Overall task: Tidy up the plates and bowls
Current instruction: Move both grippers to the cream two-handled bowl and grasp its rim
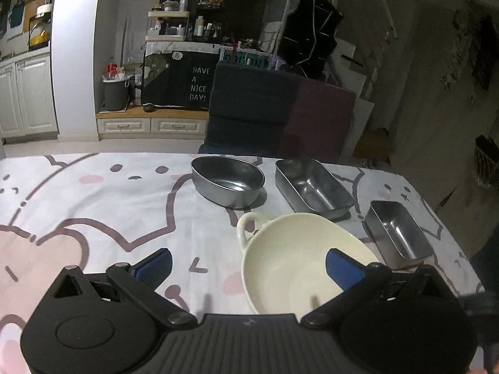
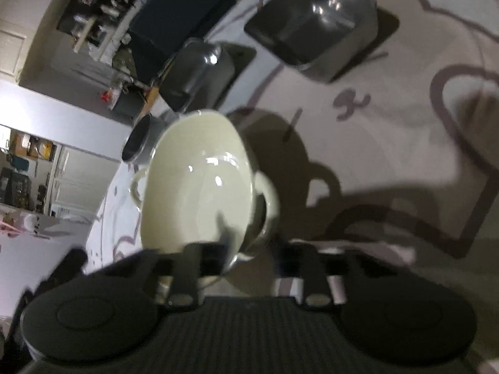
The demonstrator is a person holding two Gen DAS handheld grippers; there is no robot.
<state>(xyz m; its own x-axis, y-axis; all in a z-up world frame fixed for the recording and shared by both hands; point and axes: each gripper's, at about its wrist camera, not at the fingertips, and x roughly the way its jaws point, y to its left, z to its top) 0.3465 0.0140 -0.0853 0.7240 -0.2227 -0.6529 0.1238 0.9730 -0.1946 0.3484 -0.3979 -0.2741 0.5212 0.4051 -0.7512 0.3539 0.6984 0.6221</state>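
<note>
Left wrist view: looks across a tablecloth printed with pink cartoon shapes and finds the cream bowl sitting upright on it, close in and a little to the right, one loop handle turned toward the far left. Shows the left gripper spread wide, blue pads well apart, one over bare cloth and the other in front of the bowl's inside, gripping nothing. Picks out three steel pieces behind the cream bowl: an oval steel bowl farthest left, a long steel tray beside it, and a short steel tray nearer and farthest right, all upright on the cloth. Catches a dark blue chair back beyond the table's far edge. Right wrist view: comes out rolled and smeared, with the cloth slanting across. Puts the cream bowl straight ahead of the right gripper, its near rim reaching down between the two black fingers. Reads those jaws as narrow, set close about the rim; cannot tell through the blur whether the pads press on it. Shows the bowl's shadow, handle loop included, lying on the cloth to the right.
</note>
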